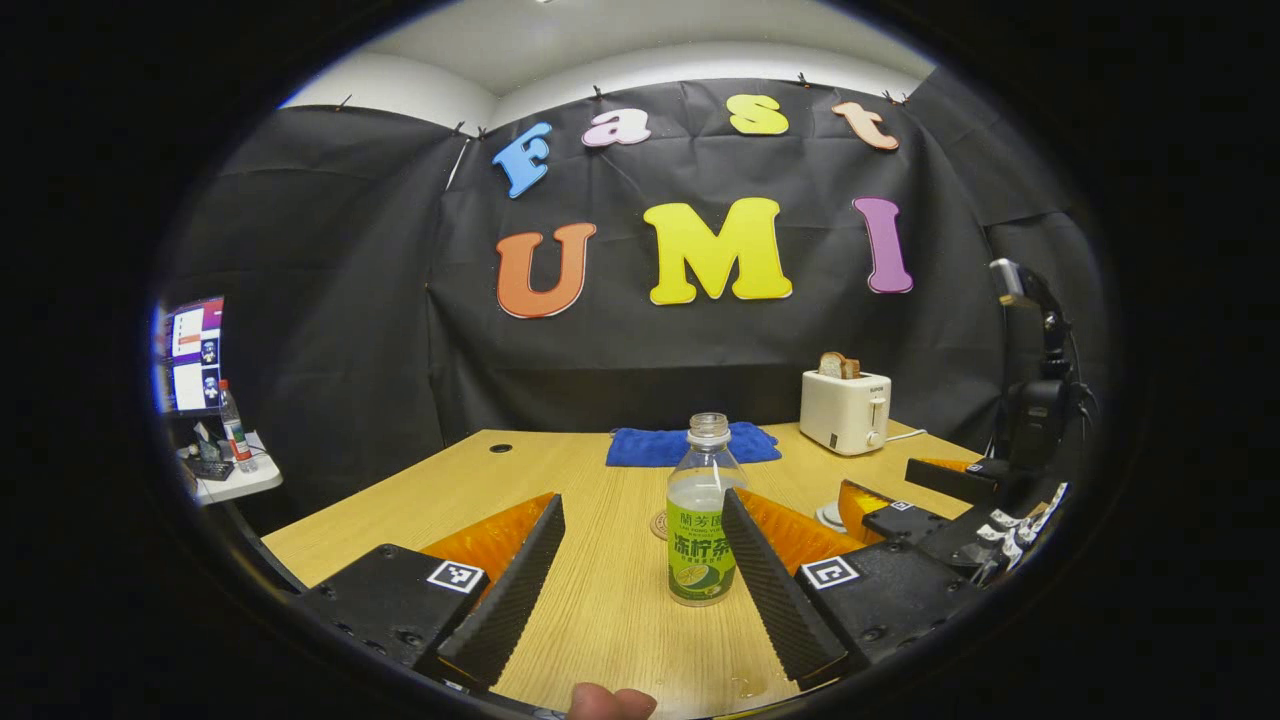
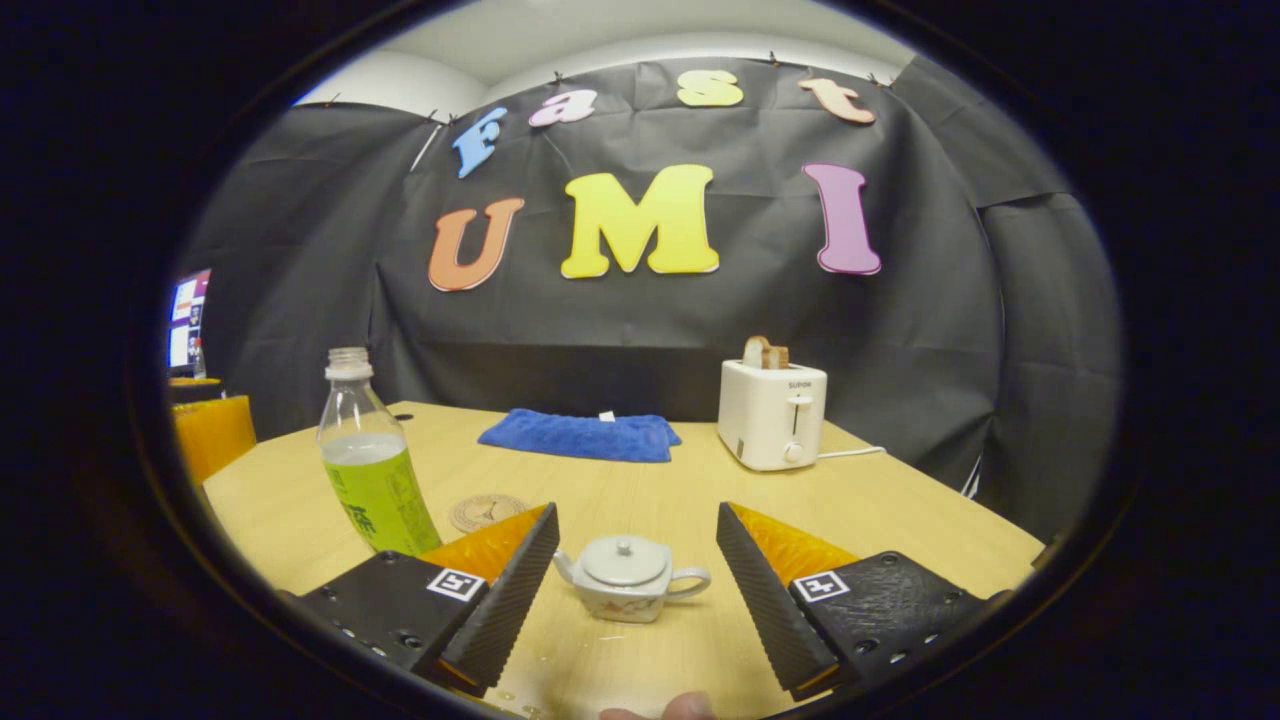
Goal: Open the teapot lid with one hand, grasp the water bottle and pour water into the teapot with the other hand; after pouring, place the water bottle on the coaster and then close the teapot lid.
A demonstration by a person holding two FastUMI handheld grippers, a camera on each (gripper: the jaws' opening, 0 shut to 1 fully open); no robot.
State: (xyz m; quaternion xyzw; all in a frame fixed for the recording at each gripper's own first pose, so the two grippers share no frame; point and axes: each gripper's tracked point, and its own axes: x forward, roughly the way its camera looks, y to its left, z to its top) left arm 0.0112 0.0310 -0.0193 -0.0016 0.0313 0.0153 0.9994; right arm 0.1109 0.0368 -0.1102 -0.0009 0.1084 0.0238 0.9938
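A clear water bottle (image 1: 703,510) with a green label and no cap stands upright on the wooden table (image 1: 600,620). It sits between the fingers of my open left gripper (image 1: 640,515), close to the right-hand finger, with a wide gap on the other side. A round coaster (image 1: 659,525) peeks out behind it. My right gripper (image 2: 636,518) is open, its jaws wide on either side of a small white teapot (image 2: 628,580) with its lid (image 2: 624,558) on. In the right gripper view the bottle (image 2: 375,470) stands at the left, the coaster (image 2: 487,511) beside it.
A white toaster (image 2: 772,413) holding bread stands at the back right, its cord trailing off. A folded blue cloth (image 2: 580,435) lies at the back middle. The right gripper (image 1: 885,490) shows to the right of the bottle. A side desk with a monitor (image 1: 190,355) is at far left.
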